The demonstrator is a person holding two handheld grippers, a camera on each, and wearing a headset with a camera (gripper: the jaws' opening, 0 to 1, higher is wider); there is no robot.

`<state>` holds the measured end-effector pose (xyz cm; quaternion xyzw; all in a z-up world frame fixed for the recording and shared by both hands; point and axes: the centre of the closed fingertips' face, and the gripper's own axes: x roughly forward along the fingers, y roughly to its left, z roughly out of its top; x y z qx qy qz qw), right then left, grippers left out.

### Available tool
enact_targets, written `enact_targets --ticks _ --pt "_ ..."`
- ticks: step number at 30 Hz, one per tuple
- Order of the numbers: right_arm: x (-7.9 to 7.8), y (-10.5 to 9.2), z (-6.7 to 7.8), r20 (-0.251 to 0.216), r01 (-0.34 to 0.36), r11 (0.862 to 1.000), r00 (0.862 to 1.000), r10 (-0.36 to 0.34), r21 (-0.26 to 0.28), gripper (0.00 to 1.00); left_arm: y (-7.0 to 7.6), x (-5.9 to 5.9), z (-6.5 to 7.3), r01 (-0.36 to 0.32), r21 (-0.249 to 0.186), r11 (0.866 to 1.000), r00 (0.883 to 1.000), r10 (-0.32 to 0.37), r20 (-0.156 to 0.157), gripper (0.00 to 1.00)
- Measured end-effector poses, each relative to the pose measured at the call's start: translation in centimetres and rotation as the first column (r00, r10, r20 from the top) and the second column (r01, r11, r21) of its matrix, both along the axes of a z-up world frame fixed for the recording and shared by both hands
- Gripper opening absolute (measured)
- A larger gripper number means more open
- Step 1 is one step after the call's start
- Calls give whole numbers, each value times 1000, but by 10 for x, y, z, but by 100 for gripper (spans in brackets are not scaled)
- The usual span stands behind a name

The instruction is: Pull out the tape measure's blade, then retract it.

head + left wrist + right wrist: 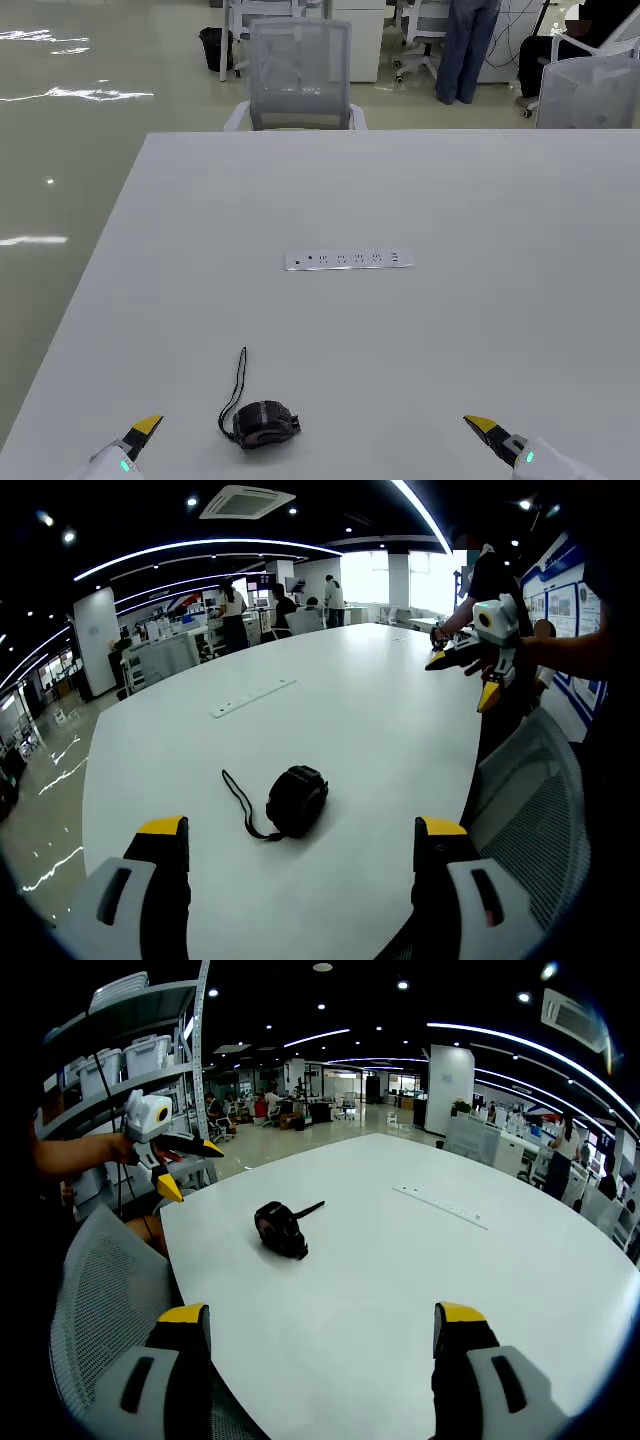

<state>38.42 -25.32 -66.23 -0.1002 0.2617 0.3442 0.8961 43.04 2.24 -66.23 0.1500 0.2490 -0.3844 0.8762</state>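
Wide white table [420,340], tape measure [264,423] near its front edge

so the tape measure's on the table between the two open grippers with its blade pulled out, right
The blade isn't out: in the left gripper view the tape measure lies closed on the table, only its black strap trailing. It does sit between the open left gripper and right gripper.

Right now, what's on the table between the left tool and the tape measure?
Nothing: in the left gripper view the stretch of white table from the left tool to the tape measure is bare; its strap trails off to one side.
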Motion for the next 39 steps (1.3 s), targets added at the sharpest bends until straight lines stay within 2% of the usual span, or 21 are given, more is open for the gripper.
enact_targets --ticks 15,18,19,21,28,39 --pt "0 0 0 2 -7 1000 1000 7 1 93 -2 1 1 9 2 1000 1000 -9 4 91" --pt "0 1 0 8 -13 1000 1000 13 -2 93 -3 1 2 29 4 1000 999 -29 19 85" --pt "0 1 0 12 -18 1000 1000 18 -3 93 -3 1 2 30 6 1000 999 -30 18 82" --pt "0 3 2 31 -34 999 999 34 1 91 -3 1 1 29 10 1000 999 -29 15 82" --pt "1 7 3 44 -71 997 997 71 -5 88 -5 4 -2 36 20 999 999 -36 6 81" --pt "7 11 2 70 -153 987 985 156 -45 80 -13 11 -7 84 51 995 996 -84 5 74"
